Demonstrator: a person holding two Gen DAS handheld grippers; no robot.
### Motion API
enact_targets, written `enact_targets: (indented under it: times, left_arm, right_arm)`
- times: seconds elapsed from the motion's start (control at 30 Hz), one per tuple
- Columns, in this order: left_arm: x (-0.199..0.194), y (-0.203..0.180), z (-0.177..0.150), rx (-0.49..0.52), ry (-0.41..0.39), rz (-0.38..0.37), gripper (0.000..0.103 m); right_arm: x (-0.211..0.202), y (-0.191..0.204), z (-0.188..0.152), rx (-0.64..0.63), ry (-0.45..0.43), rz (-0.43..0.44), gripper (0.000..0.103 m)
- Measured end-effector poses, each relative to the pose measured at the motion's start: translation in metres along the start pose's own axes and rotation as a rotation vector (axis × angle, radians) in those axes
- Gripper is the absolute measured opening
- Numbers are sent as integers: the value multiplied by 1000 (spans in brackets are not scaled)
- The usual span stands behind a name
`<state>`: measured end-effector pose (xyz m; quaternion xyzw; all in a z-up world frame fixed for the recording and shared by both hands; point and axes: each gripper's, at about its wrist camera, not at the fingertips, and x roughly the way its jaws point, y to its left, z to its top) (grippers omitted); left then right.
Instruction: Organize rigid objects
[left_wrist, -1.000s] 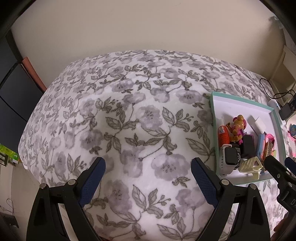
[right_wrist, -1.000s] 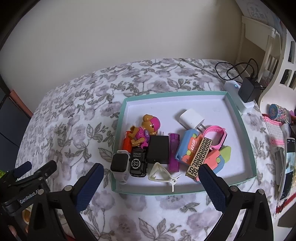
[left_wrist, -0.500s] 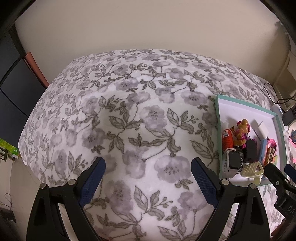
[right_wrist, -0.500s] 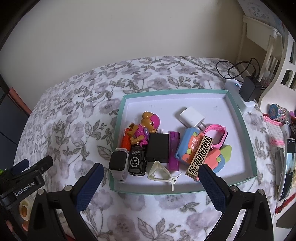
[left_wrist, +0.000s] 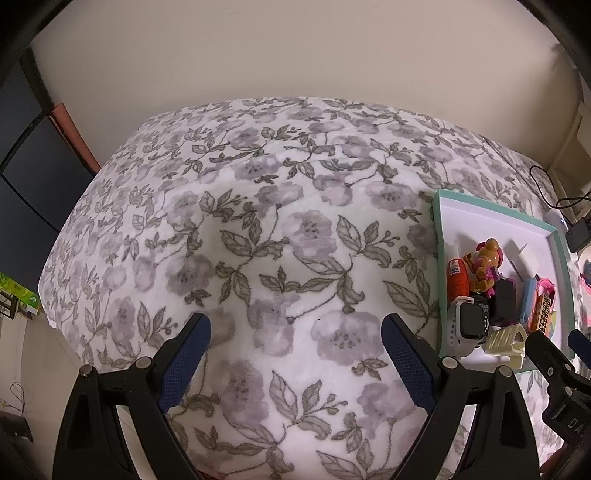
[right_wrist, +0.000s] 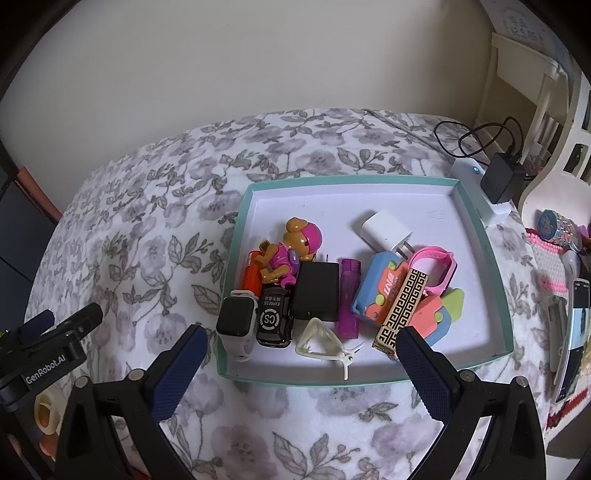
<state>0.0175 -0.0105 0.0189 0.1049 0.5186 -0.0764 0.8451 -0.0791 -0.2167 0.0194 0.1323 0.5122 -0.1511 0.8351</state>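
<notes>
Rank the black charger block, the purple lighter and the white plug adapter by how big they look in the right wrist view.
1. black charger block
2. white plug adapter and purple lighter: look about alike, and the adapter lies farther from the camera, so no ranking.

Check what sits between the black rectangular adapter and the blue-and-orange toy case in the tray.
A purple lighter lies upright between the black adapter and blue-and-orange case, clearest in the right wrist view.

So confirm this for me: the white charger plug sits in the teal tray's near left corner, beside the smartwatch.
Not quite. The white charger plug sits farther back in the teal tray, right of centre, well apart from the smartwatch, which does lie at the near left corner. The right wrist view shows it.
</notes>
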Motion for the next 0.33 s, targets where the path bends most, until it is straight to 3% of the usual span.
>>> enact_targets:
  times: [0.2,0.33]
  left_arm:
    - [-1,-2,-1,5,0,2,94]
    - [-7,-5,-1,29,-43,6,94]
  right_arm:
    - [1,1,-1,-7,6,-1,103]
    - [1,1,-1,-5,3,1,103]
